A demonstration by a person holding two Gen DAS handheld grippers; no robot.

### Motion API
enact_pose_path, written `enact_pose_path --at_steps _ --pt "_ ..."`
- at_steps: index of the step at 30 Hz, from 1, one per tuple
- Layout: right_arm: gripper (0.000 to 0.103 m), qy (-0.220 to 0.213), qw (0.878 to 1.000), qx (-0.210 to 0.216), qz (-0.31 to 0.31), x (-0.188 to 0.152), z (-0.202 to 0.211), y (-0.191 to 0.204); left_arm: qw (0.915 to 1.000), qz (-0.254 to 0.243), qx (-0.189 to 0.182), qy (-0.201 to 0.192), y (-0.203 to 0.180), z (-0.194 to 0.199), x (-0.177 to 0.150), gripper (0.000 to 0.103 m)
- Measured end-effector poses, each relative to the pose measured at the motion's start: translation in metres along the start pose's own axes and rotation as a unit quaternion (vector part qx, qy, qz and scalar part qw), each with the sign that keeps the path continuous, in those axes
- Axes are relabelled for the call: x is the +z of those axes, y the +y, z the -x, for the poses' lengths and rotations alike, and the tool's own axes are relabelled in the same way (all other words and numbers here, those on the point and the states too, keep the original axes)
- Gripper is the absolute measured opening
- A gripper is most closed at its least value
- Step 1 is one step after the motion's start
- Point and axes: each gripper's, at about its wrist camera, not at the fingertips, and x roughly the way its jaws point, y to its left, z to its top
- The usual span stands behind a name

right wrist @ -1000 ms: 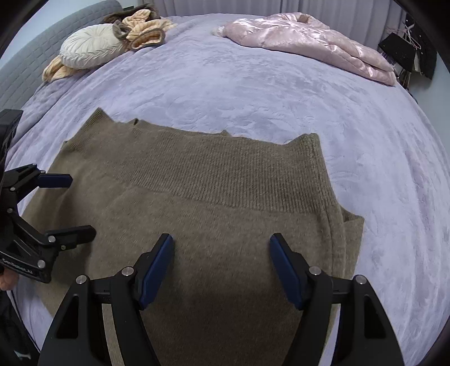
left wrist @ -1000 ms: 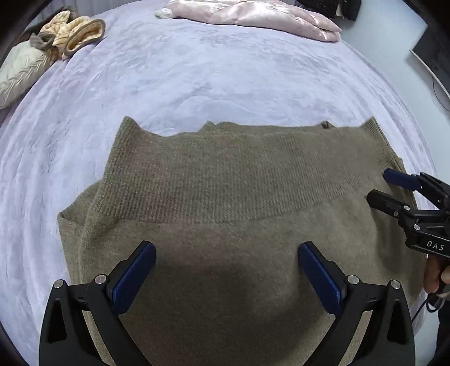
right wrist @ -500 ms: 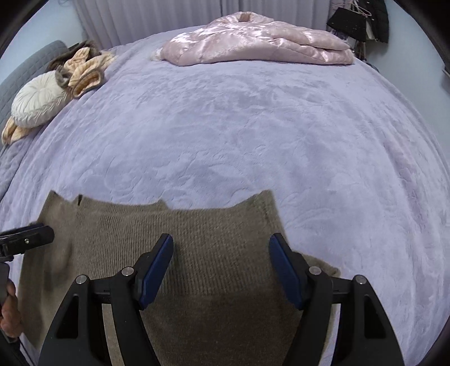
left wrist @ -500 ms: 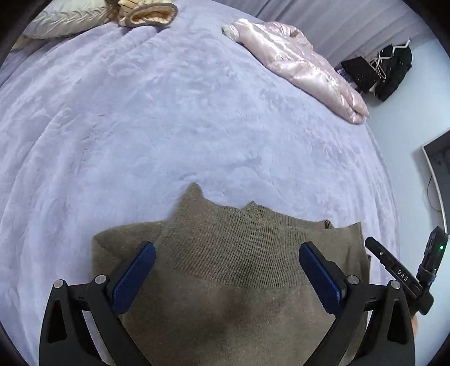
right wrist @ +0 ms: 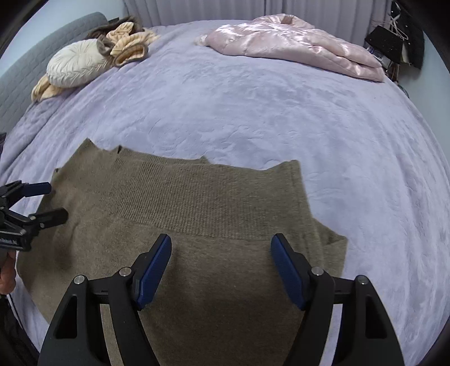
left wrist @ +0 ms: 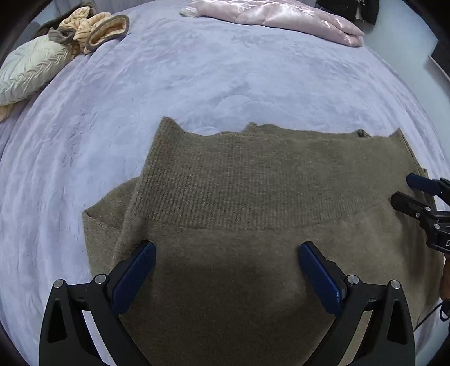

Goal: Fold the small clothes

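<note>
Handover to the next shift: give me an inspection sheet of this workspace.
Surface: lavender bedspread, lightly rumpled.
Job's things: olive knit sweater lying flat, ribbed hem toward the far side, a folded layer showing at each side.
Clutter: pink satin jacket; cream round pillow; tan striped clothes beside it.
Grippers: left gripper open, over the sweater; right gripper open, nothing between its pads.
Cables: thin dark cord by the hand at the right edge.
Surroundings: grey headboard, curtains, dark hanging items.

lavender bedspread [right wrist: 253, 112] | pink satin quilt [right wrist: 295, 45] far side | cream round pillow [right wrist: 76, 63] | beige garments [right wrist: 129, 45] beside pillow
</note>
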Motion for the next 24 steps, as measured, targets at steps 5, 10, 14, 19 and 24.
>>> enact_pose_path --at_steps 5,10,14,19,24 --pt "0.076 0.014 0.999 -0.02 -0.034 0.004 -0.023 -0.025 0.9957 0.064 -0.059 -0.03 0.047 0.034 -0.004 0.102" --pt "0.077 -0.022 0.991 -0.045 -0.126 -0.004 0.004 -0.072 0.9863 0.122 -0.083 -0.073 0.108 0.08 -0.046 0.102" --pt "0.077 -0.042 0.99 -0.048 -0.126 -0.004 0.034 -0.072 0.9778 0.163 -0.126 -0.04 0.128 0.066 -0.098 0.102" --pt "0.08 -0.045 0.995 -0.005 -0.093 0.024 0.053 -0.018 0.9694 0.174 -0.172 -0.025 0.109 0.046 -0.14 0.102" --pt "0.08 0.01 0.998 0.048 -0.03 0.057 0.037 0.088 0.9608 0.194 -0.194 -0.036 0.109 0.045 -0.151 0.102"
